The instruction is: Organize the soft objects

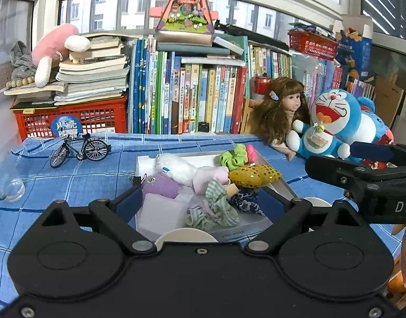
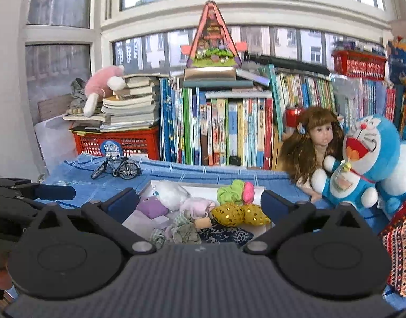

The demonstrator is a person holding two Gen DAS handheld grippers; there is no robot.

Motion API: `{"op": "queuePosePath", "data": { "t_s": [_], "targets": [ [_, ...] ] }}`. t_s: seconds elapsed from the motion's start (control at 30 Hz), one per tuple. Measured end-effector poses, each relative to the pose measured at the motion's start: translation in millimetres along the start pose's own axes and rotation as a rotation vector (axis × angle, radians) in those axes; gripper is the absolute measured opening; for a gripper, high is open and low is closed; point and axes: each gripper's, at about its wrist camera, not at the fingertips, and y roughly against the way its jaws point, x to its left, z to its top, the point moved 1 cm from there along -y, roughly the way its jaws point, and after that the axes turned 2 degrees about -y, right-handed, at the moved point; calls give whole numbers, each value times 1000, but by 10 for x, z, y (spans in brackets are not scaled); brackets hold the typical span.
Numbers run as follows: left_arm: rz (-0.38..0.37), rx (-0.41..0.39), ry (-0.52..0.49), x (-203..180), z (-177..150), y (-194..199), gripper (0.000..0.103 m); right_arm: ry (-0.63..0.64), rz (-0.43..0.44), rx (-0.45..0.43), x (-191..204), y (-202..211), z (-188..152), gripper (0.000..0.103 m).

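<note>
Off to the far left of the left gripper (image 1: 200, 198), a small clear glass object (image 1: 10, 188) and a model bicycle (image 1: 79, 149) stand on the blue checked cloth (image 1: 83, 182); a wide sweep of that tool toward its left could tip either one, since both look light and unsteady. The left gripper itself is released, its blue pads spread with nothing between them, and just ahead of and below its fingertips lies the shallow white tray (image 1: 145, 163) that holds the soft objects: a purple plush (image 1: 159, 185) nearest the left finger, a white fluffy piece (image 1: 176, 167) beyond it, a pale pink one (image 1: 210, 176) in the middle, a green checked cloth (image 1: 218, 204) close in front, a gold sequinned pouch (image 1: 253, 175) toward the right finger and a green scrunchie (image 1: 234, 156) at the far edge. The pieces overlap, so a closing grasp aimed at one could, I judge, pinch a neighbour as well and drag it over the low rim. The right gripper (image 2: 200, 202) is likewise released and empty, hovering on the near side of the same tray; the two tools sit close side by side, so reaching in together risks a knock between them. To the right gripper's right, a doll (image 2: 313, 143) and a blue cat plush (image 2: 367, 156) lean near the tray, and a swing that way could topple them onto it.
</note>
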Motion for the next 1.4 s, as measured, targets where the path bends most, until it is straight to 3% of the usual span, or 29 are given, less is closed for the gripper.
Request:
{"op": "queuePosePath", "data": {
  "t_s": [0.3,0.53,0.93,1.4],
  "targets": [
    [21,-95,-34,-69,-321,292,96,11,-32,-58,64,273,-223,103],
    [49,-99,-30,-156,-632,371,96,19,-63,-80,98,416,-507,103],
    [108,-11,29,-242,-1227,230,99,-51,-89,-23,73,477,-1083,103],
    [217,134,99,-11,-1678,-271,99,-70,-189,83,-107,75,-1495,103]
  ]
}}
